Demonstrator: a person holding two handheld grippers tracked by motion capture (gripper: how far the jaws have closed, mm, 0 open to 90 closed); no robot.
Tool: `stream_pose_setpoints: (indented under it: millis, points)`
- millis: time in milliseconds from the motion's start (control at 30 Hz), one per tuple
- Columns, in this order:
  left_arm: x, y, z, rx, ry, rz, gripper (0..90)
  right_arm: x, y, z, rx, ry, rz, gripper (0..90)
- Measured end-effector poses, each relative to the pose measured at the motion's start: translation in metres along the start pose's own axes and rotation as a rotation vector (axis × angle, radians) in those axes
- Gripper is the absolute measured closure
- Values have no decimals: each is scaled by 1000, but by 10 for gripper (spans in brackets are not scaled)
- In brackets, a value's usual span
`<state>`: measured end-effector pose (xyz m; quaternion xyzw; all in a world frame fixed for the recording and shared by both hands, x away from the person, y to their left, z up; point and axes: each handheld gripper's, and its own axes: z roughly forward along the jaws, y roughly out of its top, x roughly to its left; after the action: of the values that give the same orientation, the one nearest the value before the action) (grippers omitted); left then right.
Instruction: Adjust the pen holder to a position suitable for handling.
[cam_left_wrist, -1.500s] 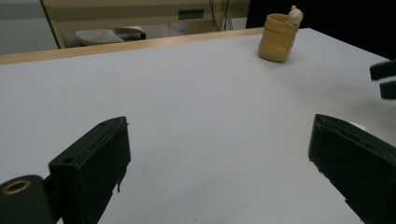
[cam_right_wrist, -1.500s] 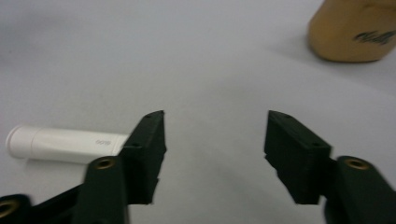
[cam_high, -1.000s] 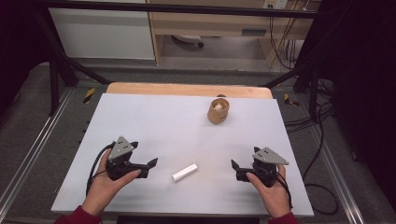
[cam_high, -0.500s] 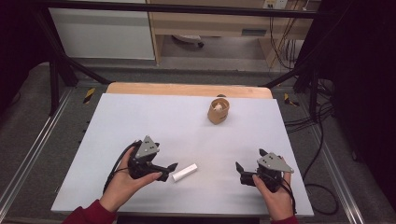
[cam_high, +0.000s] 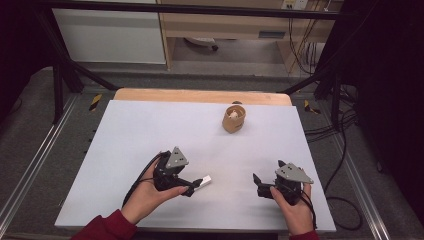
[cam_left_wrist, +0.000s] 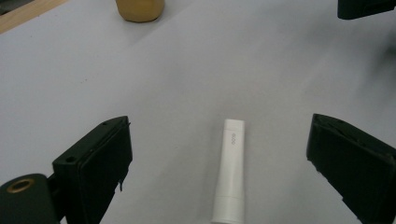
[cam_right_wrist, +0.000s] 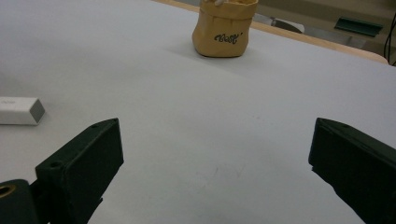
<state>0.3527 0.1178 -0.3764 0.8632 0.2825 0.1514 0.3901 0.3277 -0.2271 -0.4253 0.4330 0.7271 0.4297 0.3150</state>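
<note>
A small white tube (cam_left_wrist: 231, 175) lies flat on the white table, between the wide-apart jaws of my left gripper (cam_high: 189, 188), which is open around it without touching. From above the tube (cam_high: 201, 182) pokes out past the left fingertips. In the right gripper view its squared end (cam_right_wrist: 19, 110) shows at the far left. My right gripper (cam_high: 261, 186) is open over bare table at the front right, with nothing between its jaws. A tan paper pouch (cam_high: 233, 118) with something white inside stands upright at the back of the table, also visible ahead of the right gripper (cam_right_wrist: 224, 29).
The white table top (cam_high: 140, 130) ends in a wooden strip (cam_high: 200, 96) at the far side. Black frame posts, cables and grey floor surround the table. The right gripper's jaw tip (cam_left_wrist: 366, 8) shows in the left gripper view's top right corner.
My left gripper has moved right and forward until its open jaws straddle the white tube. The right gripper has shifted slightly toward the front edge. The tube has stayed put.
</note>
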Motion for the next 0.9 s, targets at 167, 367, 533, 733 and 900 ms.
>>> stream_pose_setpoints:
  millis: [167,367,533,733,900]
  points:
    - [4,-1,5,34,-17,-19,71,1,-1,2,13,0,0,34]
    - [5,0,10,75,-29,-18,74,1,-2,3,24,2,1,33]
    - [4,2,13,95,-32,-12,78,2,-2,4,29,8,-4,33]
    - [4,0,19,138,-53,1,155,3,-2,5,35,14,-13,33]
    - [2,-4,26,190,-71,13,199,3,-2,5,41,16,-7,33]
